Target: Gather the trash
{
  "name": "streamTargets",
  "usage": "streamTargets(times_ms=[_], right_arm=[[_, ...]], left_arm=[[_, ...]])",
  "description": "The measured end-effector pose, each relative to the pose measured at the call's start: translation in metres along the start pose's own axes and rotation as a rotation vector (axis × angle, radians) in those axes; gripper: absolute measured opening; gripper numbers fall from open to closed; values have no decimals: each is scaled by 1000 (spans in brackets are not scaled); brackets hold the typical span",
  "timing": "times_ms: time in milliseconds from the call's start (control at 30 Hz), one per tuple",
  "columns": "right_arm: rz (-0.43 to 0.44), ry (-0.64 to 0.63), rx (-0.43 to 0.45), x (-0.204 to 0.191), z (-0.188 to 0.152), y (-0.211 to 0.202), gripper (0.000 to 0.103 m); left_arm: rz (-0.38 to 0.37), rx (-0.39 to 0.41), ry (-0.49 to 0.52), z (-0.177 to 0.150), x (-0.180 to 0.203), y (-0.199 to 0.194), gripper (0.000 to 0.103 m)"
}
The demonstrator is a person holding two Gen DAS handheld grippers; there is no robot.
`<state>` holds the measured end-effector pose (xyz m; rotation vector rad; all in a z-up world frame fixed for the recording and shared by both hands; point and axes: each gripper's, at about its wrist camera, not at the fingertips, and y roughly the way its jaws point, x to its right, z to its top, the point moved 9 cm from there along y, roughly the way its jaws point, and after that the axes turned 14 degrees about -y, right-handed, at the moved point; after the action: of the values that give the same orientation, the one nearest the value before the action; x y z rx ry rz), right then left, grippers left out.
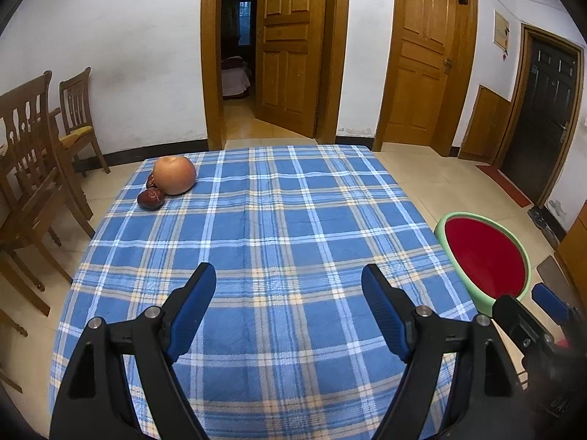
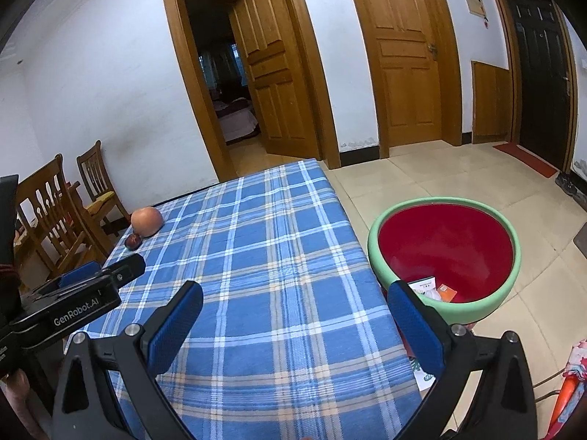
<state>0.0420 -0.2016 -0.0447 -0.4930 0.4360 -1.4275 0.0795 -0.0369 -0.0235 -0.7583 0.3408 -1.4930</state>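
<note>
My left gripper [image 1: 288,275] stands open over the near part of the table's blue plaid cloth [image 1: 293,220], with nothing between its blue pads. My right gripper [image 2: 295,293] is open too and holds nothing; it hangs over the table's right edge. On the floor to the right of the table stands a round bin [image 2: 469,310] with a green rim and a red inside. A white packet and an orange one [image 2: 434,289] lie in it. In the left wrist view the bin [image 1: 473,295] shows at the right, with the right gripper [image 1: 543,311] in front of it.
An apple [image 1: 174,175] and dark red dates [image 1: 150,198] sit at the table's far left corner. Wooden chairs [image 1: 33,168] stand to the left. A white printed sheet [image 2: 423,374] shows below the table's right edge. Tiled floor and wooden doors lie beyond.
</note>
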Motion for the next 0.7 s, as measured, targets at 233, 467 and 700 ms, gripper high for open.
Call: streamTargets(times_ms=[233,467,700], right_arm=[[-1,-3,1,-2,0,0,103],[-1,-3,-2,-3,-1,0,103],[-1,-4,-2,-3,-1,0,103]], left_arm=[[8,2,-17,-2,-5,0,81],[11,13,-37,0,-10,-3,81],[11,15,-46,0,-12,-3,81]])
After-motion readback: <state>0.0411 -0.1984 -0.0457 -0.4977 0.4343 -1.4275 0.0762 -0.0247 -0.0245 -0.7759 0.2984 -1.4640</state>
